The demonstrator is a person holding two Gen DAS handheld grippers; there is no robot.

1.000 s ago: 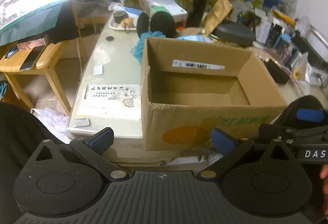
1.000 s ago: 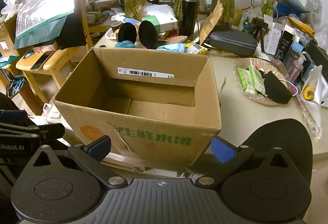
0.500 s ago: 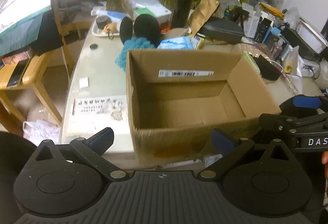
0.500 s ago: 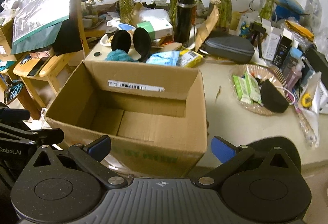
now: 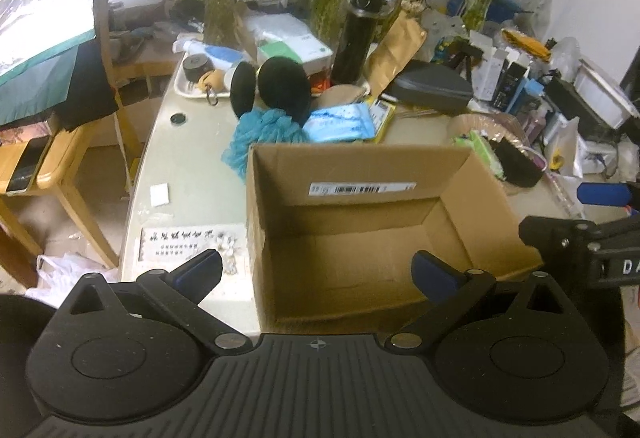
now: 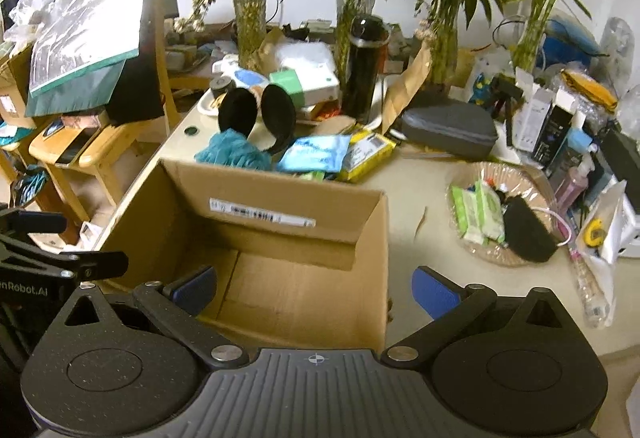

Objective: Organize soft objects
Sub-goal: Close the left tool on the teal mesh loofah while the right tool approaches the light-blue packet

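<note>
Hovering side by side over open cardboard box [image 5: 372,234] on bench [image 5: 188,145]: left tool [image 5: 316,274] and right tool [image 6: 314,288], both spread wide, nothing between blue pads. Box interior bare, barcode label on far wall. Soft things behind box at 12 o'clock: teal mesh pouf [image 5: 264,133] touching far wall, black earmuffs [image 5: 276,85] just beyond, blue pack [image 5: 344,121] beside. Only right view shows full basket [image 6: 500,217] at 2 o'clock, holding green packets and black pouch; left view shows printed sheet [image 5: 188,242] at 9 o'clock.
</note>
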